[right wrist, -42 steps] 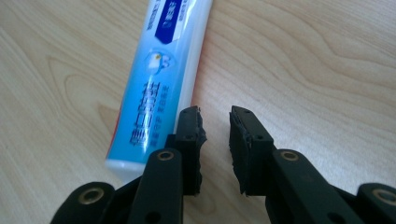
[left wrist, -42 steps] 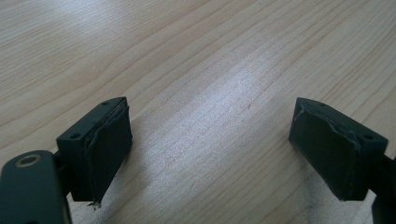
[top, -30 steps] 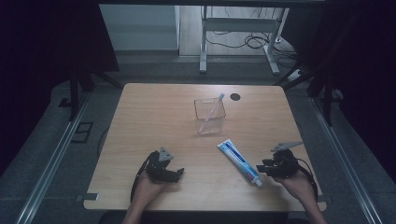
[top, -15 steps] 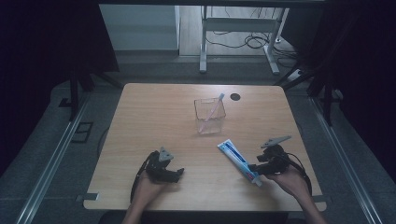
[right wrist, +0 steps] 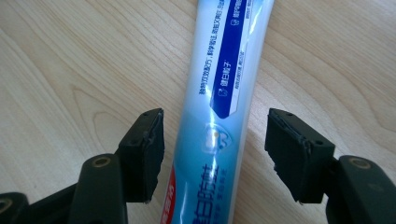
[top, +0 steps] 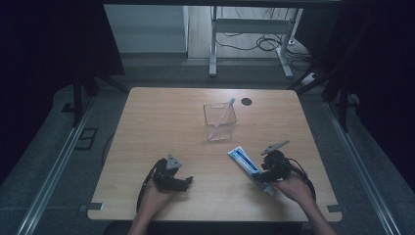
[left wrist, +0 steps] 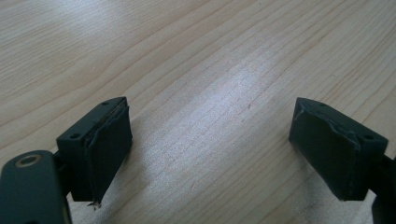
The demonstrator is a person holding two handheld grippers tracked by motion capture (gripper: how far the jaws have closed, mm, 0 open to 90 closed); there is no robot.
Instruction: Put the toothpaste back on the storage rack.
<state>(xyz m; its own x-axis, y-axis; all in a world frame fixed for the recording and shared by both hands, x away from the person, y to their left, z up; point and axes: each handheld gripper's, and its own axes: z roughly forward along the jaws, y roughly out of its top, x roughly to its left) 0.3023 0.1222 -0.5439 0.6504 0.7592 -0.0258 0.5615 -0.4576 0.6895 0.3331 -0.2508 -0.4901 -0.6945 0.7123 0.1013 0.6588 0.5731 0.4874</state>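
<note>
A white and blue toothpaste tube (top: 246, 164) lies flat on the wooden table (top: 161, 127) at the front right. My right gripper (top: 261, 176) straddles its lower end. In the right gripper view the tube (right wrist: 219, 107) runs up between the pads (right wrist: 144, 149), with a gap on each side. These jaws have just been opening, and the tube lies loose between them. My left gripper (top: 185, 182) rests at the front left, open over bare wood (left wrist: 210, 135). A clear cup (top: 219, 121) at mid table holds a pink and blue toothbrush (top: 225, 111).
A small black round hole (top: 246, 102) sits in the table behind the cup. Bare wood stretches between the two hands and across the left half. Beyond the table's far edge are a metal stand and cables on the floor.
My right gripper has slid left to the toothpaste tube and now stands astride it with its jaws wider apart. The left gripper has kept still.
</note>
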